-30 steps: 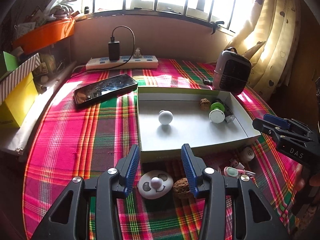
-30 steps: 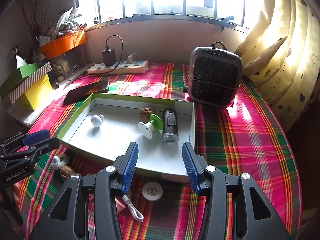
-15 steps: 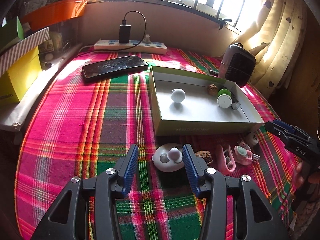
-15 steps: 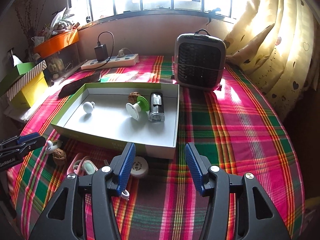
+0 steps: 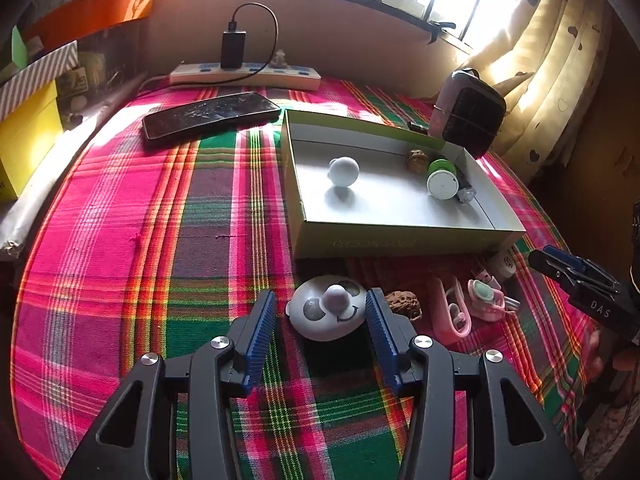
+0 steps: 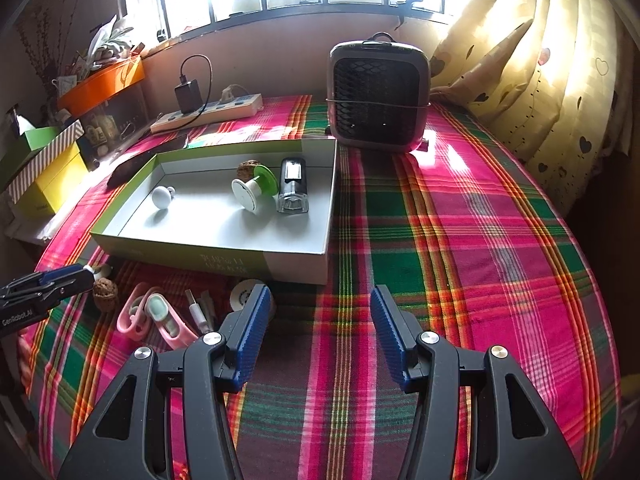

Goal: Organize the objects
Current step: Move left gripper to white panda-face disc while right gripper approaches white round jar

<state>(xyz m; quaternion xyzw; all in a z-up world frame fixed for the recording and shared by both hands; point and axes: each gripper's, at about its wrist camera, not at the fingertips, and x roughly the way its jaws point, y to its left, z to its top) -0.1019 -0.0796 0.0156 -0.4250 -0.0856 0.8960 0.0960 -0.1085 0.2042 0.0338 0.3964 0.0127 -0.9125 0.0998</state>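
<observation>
A white round toy with a panda face (image 5: 326, 312) lies on the plaid cloth just before the shallow box (image 5: 400, 236). My left gripper (image 5: 320, 308) is open around it, with a gap at the left pad. Right of the toy lie a walnut (image 5: 402, 306), pink clips (image 5: 452, 316) and a pink and green piece (image 5: 484, 296). The box holds a white knob (image 5: 343, 172), a walnut (image 5: 416, 160), a green and white spool (image 5: 442, 180) and a black device (image 6: 293, 186). My right gripper (image 6: 320, 296) is open over bare cloth. A white disc (image 6: 242, 296) sits beside its left finger.
A phone (image 5: 208, 114) and a power strip (image 5: 244, 74) lie behind the box on the left. A small heater (image 6: 378, 92) stands at the back right by the curtain. Boxes (image 5: 24, 136) line the left edge. The cloth right of the box is bare.
The left gripper has come down closer to the panda toy and its jaws have widened around it. The right gripper has slid right, leaving the white disc outside its left finger.
</observation>
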